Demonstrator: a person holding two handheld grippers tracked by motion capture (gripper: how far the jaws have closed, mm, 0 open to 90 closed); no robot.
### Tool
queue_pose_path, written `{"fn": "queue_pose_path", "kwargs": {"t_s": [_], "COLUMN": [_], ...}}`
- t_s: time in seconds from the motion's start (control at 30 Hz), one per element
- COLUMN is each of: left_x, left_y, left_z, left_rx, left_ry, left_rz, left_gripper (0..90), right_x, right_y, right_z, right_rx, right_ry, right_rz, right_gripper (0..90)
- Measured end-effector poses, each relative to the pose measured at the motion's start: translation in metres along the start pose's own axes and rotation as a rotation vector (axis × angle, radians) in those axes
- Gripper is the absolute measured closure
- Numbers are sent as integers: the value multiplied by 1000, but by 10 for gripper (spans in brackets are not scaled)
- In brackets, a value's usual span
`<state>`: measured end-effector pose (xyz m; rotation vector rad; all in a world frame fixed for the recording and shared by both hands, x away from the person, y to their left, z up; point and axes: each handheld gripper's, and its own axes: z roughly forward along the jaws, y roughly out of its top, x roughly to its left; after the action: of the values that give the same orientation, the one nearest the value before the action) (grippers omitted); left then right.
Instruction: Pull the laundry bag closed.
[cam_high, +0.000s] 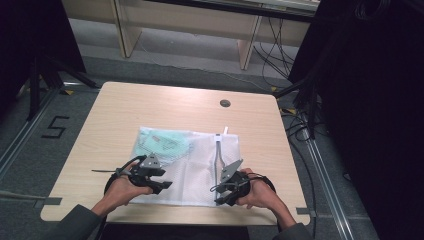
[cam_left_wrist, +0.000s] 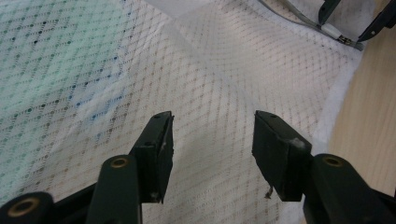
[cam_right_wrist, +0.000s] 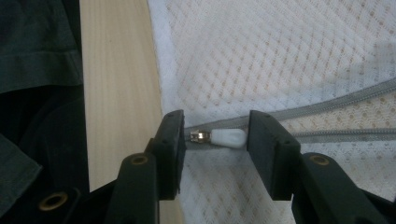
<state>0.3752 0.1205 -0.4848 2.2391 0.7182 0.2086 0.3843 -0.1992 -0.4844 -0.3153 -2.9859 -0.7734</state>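
Observation:
A white mesh zip bag (cam_high: 197, 172) lies flat on the light wooden table (cam_high: 165, 102), with a teal-green item (cam_high: 162, 144) inside its left half. A grey zipper (cam_high: 218, 152) runs up the bag's right part. At the bag's near left edge my left gripper (cam_high: 162, 186) stands open; in its own view the jaws (cam_left_wrist: 212, 135) hover over bare mesh (cam_left_wrist: 205, 70). My right gripper (cam_high: 220, 196) sits at the near end of the zipper. Its jaws (cam_right_wrist: 215, 137) close on the white zipper pull (cam_right_wrist: 229, 138), which spans the gap between them.
A round cable hole (cam_high: 225, 103) sits near the table's far edge. Beyond stand wooden furniture legs (cam_high: 247, 47). Black stands and cables (cam_high: 300, 90) crowd the right side, and a dark tripod (cam_high: 37, 75) the left. A person's sleeve (cam_right_wrist: 37, 51) lies beside the table edge.

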Motion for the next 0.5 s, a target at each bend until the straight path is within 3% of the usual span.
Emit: {"fn": "queue_pose_path", "kwargs": {"t_s": [0.1,0.2,0.27,0.3,0.37,0.4,0.43,0.47,0.5], "left_x": [-1,0,-2,-3,-4,-3,-3,-3,-4], "left_y": [0,0,0,1,1,1,1,1,0], "left_z": [0,0,1,2,2,2,2,2,2], "left_rx": [-4,-2,0,-5,-4,-2,-2,0,-4], "left_ry": [8,7,-3,-7,-12,-12,-12,-11,-8], "left_rz": [-18,1,-23,-6,-22,4,4,2,-25], "left_gripper": [476,476,475,474,474,472,470,470,468], "right_x": [1,2,3,5,6,6,6,7,7], "right_y": [1,2,4,6,7,8,8,9,9], "right_z": [0,3,5,7,7,7,7,7,7], "right_rx": [7,13,19,24,33,38,38,42,48], "right_ry": [6,-5,-4,-17,-25,-26,-26,-31,-34], "right_rz": [-23,-23,-13,-34,-47,-76,-76,-74,-73], "right_gripper": [613,583,573,593,611,620,620,621,621]}}
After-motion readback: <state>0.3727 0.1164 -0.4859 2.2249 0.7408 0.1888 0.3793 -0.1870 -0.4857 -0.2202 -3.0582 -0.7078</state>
